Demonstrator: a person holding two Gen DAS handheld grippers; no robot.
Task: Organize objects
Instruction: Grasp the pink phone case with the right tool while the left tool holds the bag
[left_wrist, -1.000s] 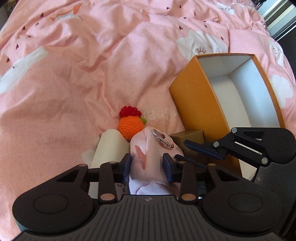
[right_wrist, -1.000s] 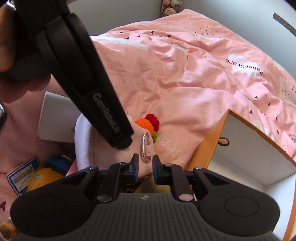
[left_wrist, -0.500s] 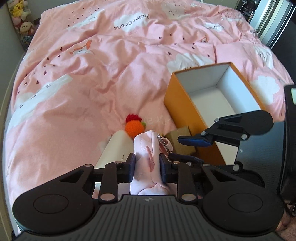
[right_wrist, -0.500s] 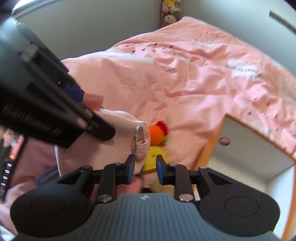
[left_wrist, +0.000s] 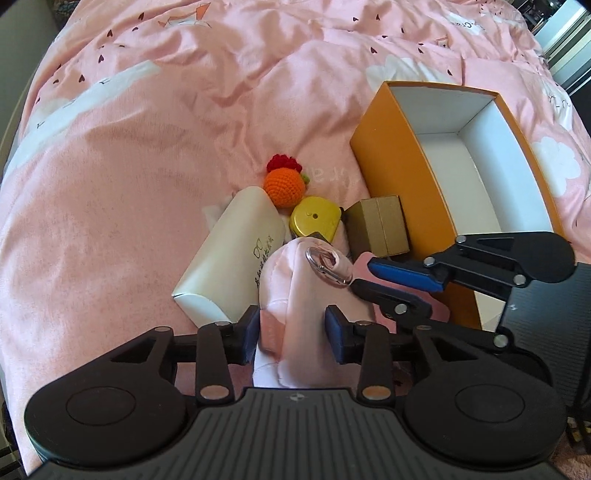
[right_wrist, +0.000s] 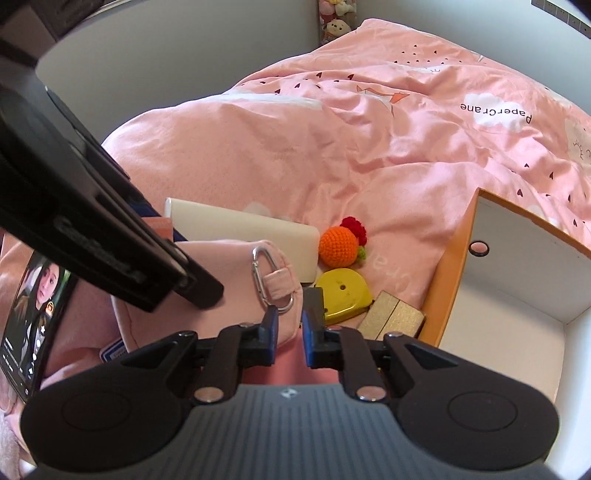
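Note:
My left gripper (left_wrist: 292, 332) is shut on a soft pink pouch (left_wrist: 295, 295) with a silver carabiner (left_wrist: 327, 266) and holds it above the bed. My right gripper (right_wrist: 289, 328) sits at the pouch's (right_wrist: 221, 280) corner just below the carabiner (right_wrist: 266, 280), its jaws narrowly apart with a little pouch fabric at the left pad; I cannot tell whether it grips. An open orange box (left_wrist: 399, 173) with a white inside lies at the right; it also shows in the right wrist view (right_wrist: 454, 258).
On the pink duvet (left_wrist: 147, 147) lie a cream case (left_wrist: 232, 258), an orange crochet toy (left_wrist: 284, 182), a yellow tape measure (left_wrist: 314, 221) and a small gold box (left_wrist: 380, 225). A phone (right_wrist: 33, 314) shows at the left.
The pouch has been lifted and pulled back with both grippers, uncovering the yellow tape measure and the gold box. The right gripper's jaws have narrowed slightly.

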